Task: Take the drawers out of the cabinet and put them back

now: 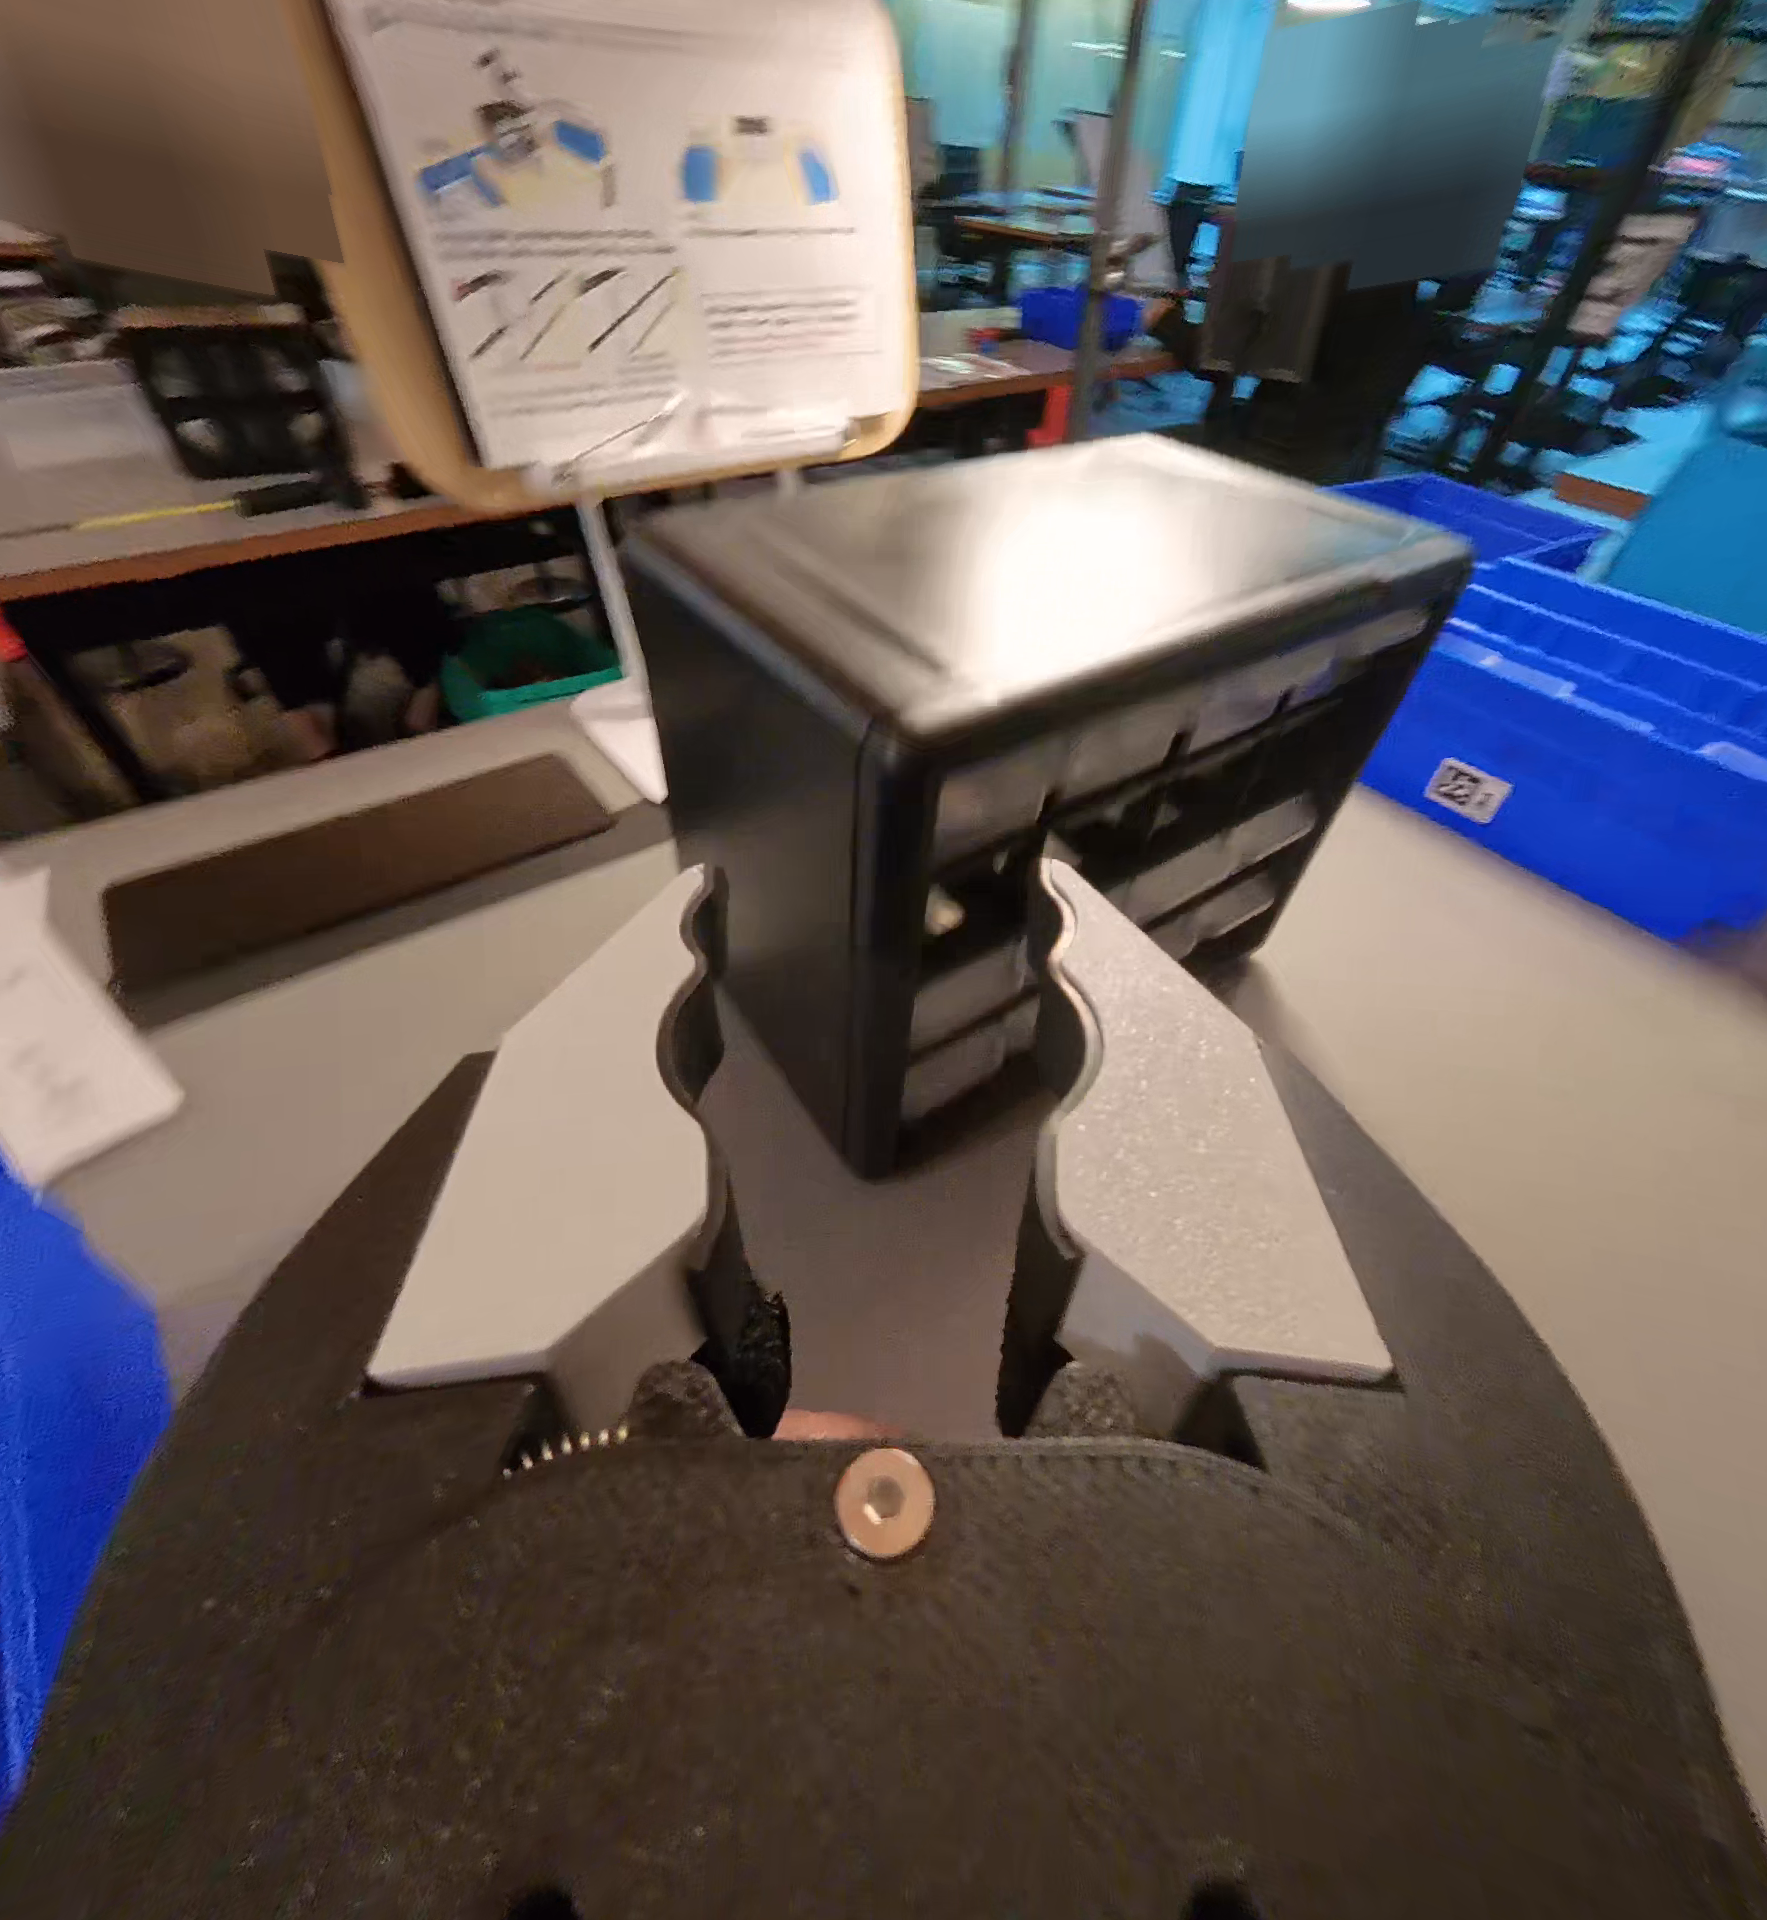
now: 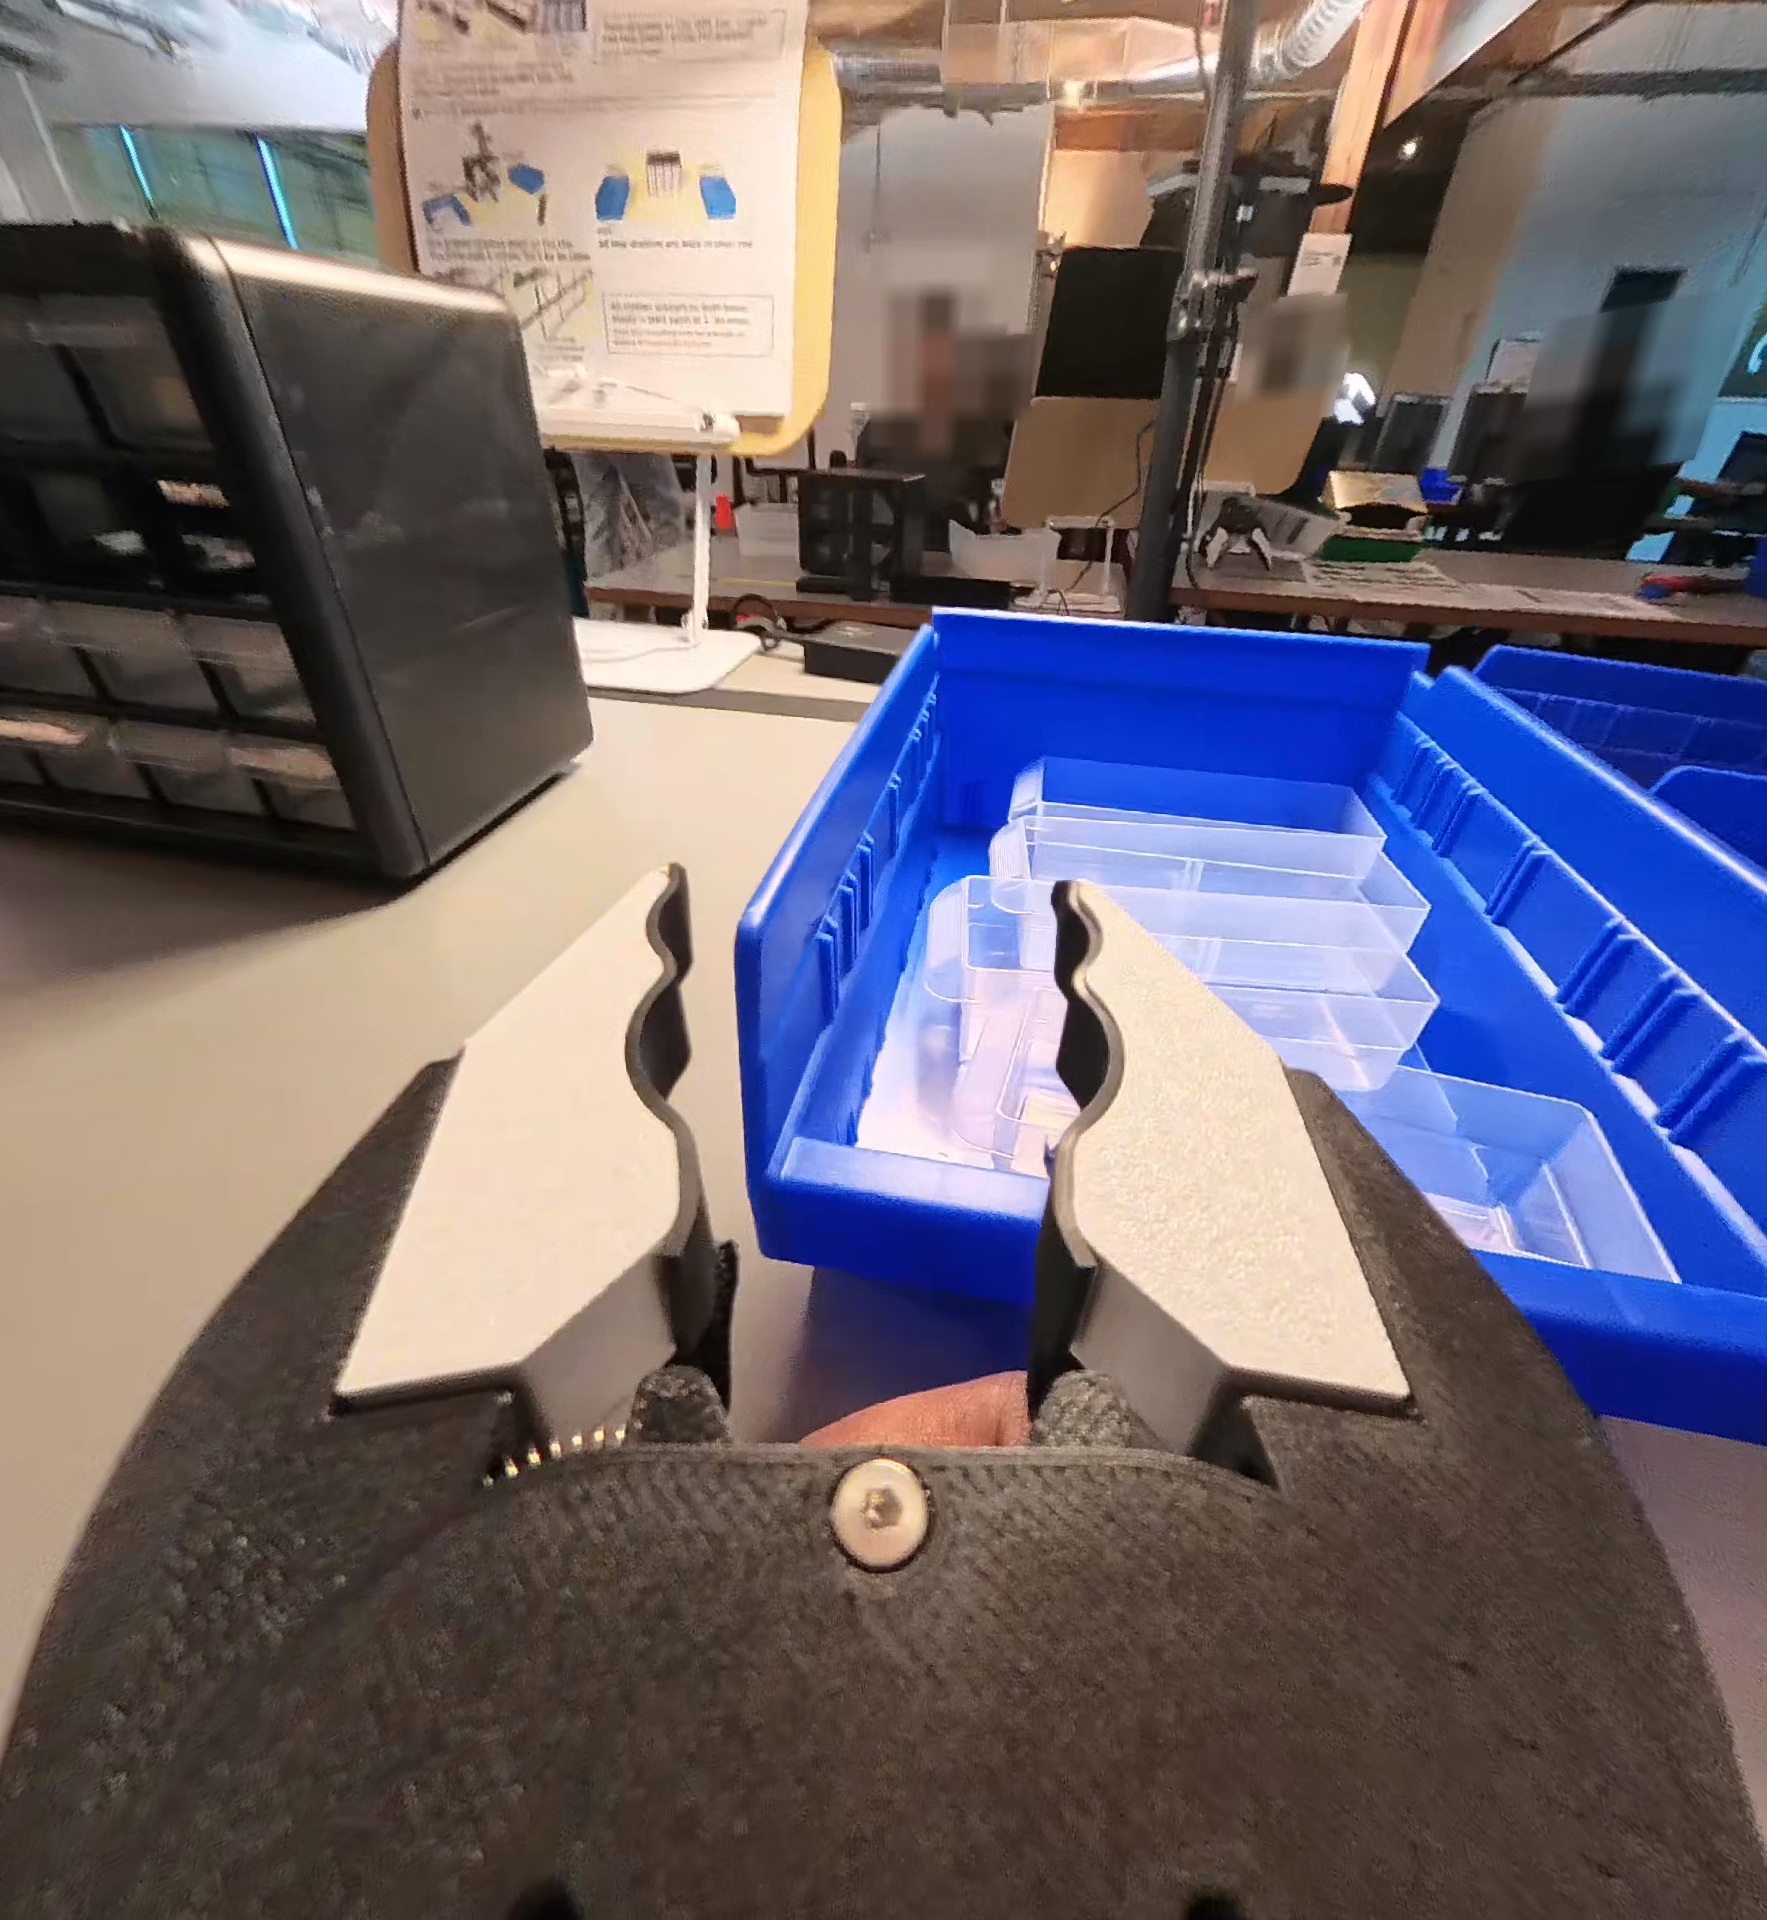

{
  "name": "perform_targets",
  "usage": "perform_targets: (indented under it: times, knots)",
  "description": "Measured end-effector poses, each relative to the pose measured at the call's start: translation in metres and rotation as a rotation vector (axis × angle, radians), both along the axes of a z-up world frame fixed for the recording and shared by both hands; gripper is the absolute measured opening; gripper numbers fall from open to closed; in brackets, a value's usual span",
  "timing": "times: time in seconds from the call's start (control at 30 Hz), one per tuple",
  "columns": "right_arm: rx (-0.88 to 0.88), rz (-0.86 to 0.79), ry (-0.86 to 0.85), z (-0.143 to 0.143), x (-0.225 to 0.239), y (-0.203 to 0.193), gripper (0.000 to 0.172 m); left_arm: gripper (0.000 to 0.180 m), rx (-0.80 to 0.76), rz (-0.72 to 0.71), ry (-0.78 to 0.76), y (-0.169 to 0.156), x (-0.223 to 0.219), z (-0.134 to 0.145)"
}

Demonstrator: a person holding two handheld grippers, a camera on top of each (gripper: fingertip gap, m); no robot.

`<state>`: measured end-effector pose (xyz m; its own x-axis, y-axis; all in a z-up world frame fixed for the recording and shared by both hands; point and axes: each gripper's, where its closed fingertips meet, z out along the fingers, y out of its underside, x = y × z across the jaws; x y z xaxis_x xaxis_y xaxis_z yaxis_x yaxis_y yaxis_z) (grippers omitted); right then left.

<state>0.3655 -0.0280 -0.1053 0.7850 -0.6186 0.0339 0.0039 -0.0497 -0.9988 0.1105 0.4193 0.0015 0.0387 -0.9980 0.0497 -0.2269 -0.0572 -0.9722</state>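
The black drawer cabinet (image 1: 1045, 665) stands on the grey table, its front with rows of small drawers turned to the right; some slots look dark and open. My left gripper (image 1: 877, 894) is open and empty, hovering just in front of the cabinet's near corner. The cabinet also shows at the left of the right wrist view (image 2: 235, 540). My right gripper (image 2: 868, 894) is open and empty above the near left wall of a blue bin (image 2: 827, 935). Several clear plastic drawers (image 2: 1222, 914) lie in that bin.
More blue bins (image 2: 1689, 748) stand to the right, and they show in the left wrist view (image 1: 1627, 727). A sheet on a tan board with a white stand (image 2: 609, 208) is behind the cabinet. A dark pad (image 1: 349, 862) and papers (image 1: 17, 1039) lie at the left.
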Motion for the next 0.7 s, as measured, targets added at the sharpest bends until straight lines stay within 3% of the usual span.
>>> perform_targets:
  times: [0.2, 0.37, 0.7]
  knots:
    - [-0.075, 0.004, -0.038, -0.005, -0.004, 0.008, 0.072, 0.061, -0.020, 0.329, 0.009, 0.014, -0.102, -0.060]
    - [-0.033, 0.021, -0.028, -0.002, -0.005, 0.006, 0.074, 0.065, 0.089, 0.560, 0.040, 0.032, -0.171, -0.061]
    - [-0.105, 0.021, -0.041, -0.008, -0.006, 0.014, 0.097, 0.065, 0.041, 0.753, 0.248, 0.084, -0.194, -0.134]
